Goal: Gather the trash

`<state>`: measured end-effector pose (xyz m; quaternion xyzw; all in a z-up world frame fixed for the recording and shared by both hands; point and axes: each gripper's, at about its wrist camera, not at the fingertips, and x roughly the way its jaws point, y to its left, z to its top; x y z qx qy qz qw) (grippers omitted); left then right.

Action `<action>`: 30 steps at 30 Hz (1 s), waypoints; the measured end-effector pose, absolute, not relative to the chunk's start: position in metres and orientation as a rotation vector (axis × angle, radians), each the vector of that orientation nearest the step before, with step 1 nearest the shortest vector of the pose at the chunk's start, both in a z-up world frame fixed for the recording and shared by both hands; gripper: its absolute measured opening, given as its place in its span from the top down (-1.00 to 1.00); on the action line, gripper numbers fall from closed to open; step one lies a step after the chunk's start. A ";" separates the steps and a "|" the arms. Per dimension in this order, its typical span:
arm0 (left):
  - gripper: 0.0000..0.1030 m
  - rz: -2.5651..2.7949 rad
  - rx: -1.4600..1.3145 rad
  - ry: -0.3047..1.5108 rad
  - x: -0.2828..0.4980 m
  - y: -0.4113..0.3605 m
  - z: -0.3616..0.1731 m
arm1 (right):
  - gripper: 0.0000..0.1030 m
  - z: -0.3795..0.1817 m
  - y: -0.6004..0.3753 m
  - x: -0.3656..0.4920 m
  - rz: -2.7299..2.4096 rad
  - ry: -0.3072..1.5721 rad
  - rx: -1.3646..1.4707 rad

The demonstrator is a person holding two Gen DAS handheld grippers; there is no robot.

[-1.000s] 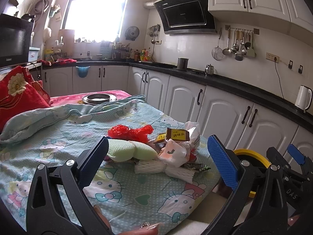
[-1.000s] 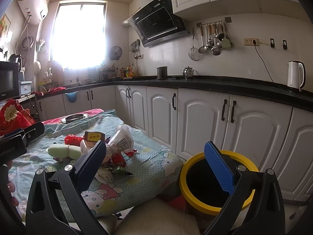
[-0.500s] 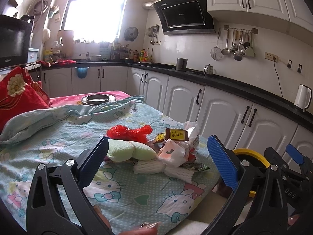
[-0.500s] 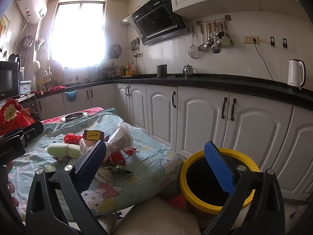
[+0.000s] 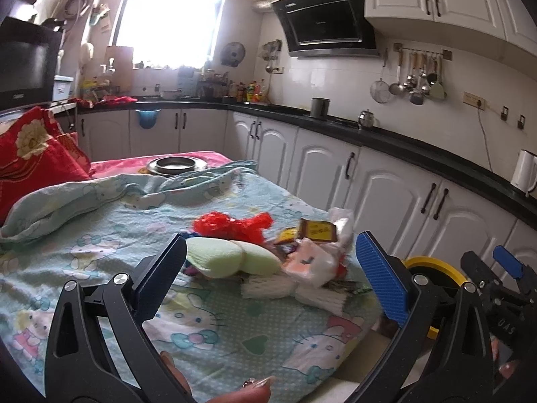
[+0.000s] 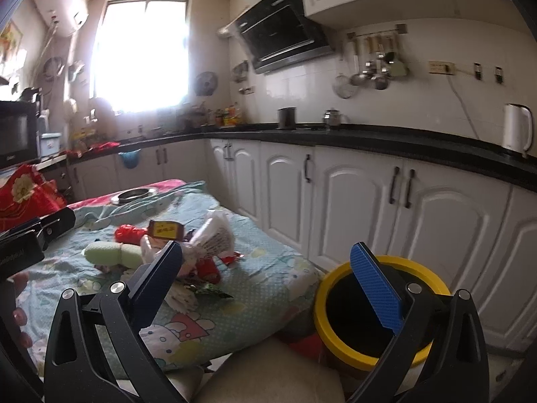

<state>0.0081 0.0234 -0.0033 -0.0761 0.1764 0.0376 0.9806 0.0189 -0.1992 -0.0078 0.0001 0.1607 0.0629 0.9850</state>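
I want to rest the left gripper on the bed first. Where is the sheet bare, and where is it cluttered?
The sheet lies bare left of the green foam, and in front of the white foam nets toward the near edge. It is crowded around the red bag and wrappers, beside the yellow-rimmed bin.

Cartoon-print bedspread, trash pile on it, metal dish
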 end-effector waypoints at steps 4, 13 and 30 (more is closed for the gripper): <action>-0.81 0.127 -0.176 0.355 0.013 0.046 -0.003 | -0.88 -0.003 -0.187 0.032 0.176 0.333 -0.046; -0.81 0.245 -0.239 0.370 0.019 0.099 -0.003 | -0.88 0.007 -0.142 0.064 0.323 0.357 -0.105; -0.81 0.154 -0.347 0.583 0.073 0.120 -0.033 | -0.82 -0.007 -0.131 0.199 0.287 0.588 -0.105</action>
